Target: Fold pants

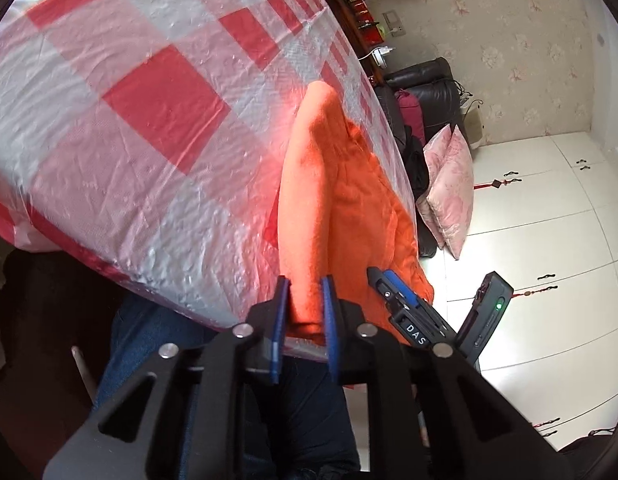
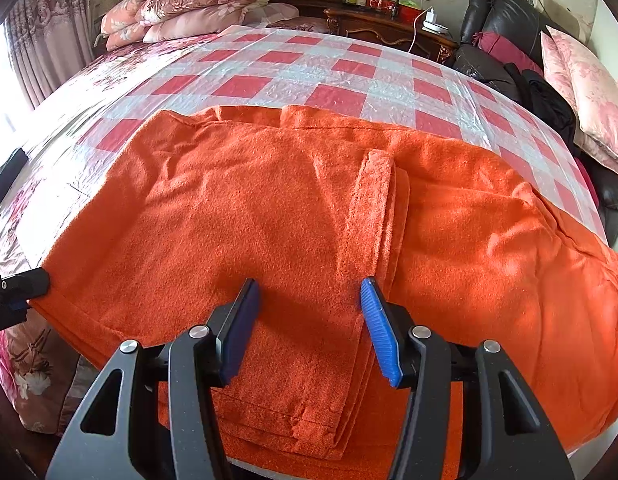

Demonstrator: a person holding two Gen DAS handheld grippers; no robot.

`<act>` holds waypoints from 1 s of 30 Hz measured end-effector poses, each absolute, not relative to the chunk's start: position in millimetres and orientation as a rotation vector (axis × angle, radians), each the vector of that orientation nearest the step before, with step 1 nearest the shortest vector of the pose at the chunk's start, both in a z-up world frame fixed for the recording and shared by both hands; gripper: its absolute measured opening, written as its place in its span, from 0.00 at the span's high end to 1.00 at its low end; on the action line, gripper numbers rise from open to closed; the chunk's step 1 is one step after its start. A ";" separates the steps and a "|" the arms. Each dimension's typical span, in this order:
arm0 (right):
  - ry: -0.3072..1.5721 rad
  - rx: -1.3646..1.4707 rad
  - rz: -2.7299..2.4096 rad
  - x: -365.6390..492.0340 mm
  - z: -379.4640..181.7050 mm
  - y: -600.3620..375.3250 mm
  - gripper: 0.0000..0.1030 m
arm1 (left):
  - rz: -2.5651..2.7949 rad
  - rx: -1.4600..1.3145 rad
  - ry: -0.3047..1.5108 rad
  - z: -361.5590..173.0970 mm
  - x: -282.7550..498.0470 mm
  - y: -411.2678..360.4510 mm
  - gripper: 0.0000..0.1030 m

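The left gripper [image 1: 305, 308] pinches an edge of the orange pants [image 2: 269, 208] between its blue pads. The right gripper [image 2: 309, 320] hovers spread wide above the layered fabric, with the checkered sheet [image 2: 293, 68] beyond it.

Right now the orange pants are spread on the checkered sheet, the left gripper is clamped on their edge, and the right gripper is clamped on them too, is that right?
Not quite. The right gripper is open, its fingers apart above the orange pants, as the right wrist view shows. The rest holds: the pants lie on the checkered sheet, and the left gripper is shut on their edge.
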State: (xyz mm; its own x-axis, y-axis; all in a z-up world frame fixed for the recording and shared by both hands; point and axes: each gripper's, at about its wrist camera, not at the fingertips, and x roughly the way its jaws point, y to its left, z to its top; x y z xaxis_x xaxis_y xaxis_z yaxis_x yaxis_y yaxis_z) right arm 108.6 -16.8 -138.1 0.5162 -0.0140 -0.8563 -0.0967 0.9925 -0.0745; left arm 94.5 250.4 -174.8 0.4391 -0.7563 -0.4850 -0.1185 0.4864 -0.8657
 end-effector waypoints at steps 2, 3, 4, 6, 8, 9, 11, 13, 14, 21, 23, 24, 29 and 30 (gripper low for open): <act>1.028 -0.118 0.049 108.7 -138.3 -17.1 0.49 | -0.489 -1.017 1.071 -177.7 94.3 250.2 0.80; 1.028 -0.119 0.050 108.8 -138.2 -17.1 0.49 | -0.486 -1.024 1.072 -178.9 93.8 251.6 0.79; 1.028 -0.118 0.050 108.8 -138.2 -17.1 0.49 | -0.483 -1.039 1.072 -180.5 93.8 253.4 0.78; 1.029 -0.117 0.048 108.7 -138.2 -17.0 0.46 | -0.455 -1.046 1.071 -182.3 92.4 258.3 0.72; 1.036 -0.095 0.037 109.8 -139.2 -20.9 0.42 | -0.430 -1.070 1.051 -183.3 90.8 265.9 0.72; 1.038 -0.082 0.041 110.0 -139.6 -23.0 0.41 | -0.432 -1.080 1.044 -183.4 90.8 268.1 0.72; 1.045 -0.082 0.034 110.9 -141.3 -25.3 0.36 | -0.420 -1.056 1.042 -180.0 92.1 267.9 0.72; 1.057 -0.030 0.048 112.5 -142.3 -33.0 0.35 | -0.337 -0.893 0.999 -159.3 93.3 265.1 0.72; 1.055 -0.057 0.049 112.3 -142.4 -30.9 0.34 | -0.332 -0.791 0.970 -146.1 95.8 258.9 0.72; 1.051 -0.056 0.046 110.6 -143.2 -32.2 0.32 | -0.376 -0.338 0.981 -135.4 130.9 198.7 1.00; 1.052 -0.054 0.046 109.7 -143.3 -32.7 0.32 | -0.349 -0.348 0.985 -141.0 139.5 201.9 1.00; 1.051 -0.055 0.047 109.1 -143.3 -32.7 0.32 | -0.334 -0.360 0.984 -138.3 142.0 205.0 1.00; 1.050 -0.055 0.047 107.8 -143.4 -32.4 0.31 | -0.330 -0.309 0.943 -121.1 155.0 199.4 1.00; 1.051 -0.055 0.047 107.9 -143.3 -32.3 0.31 | -0.330 -0.309 0.976 -128.7 164.0 197.5 1.00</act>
State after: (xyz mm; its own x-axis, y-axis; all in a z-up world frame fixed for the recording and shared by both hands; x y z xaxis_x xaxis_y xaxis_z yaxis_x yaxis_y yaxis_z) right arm 107.9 -32.3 -143.3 0.4956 0.0123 -0.8685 -0.0648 0.9976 -0.0228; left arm 164.0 197.5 -128.7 0.5184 -0.4069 -0.7521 0.1329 0.9072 -0.3992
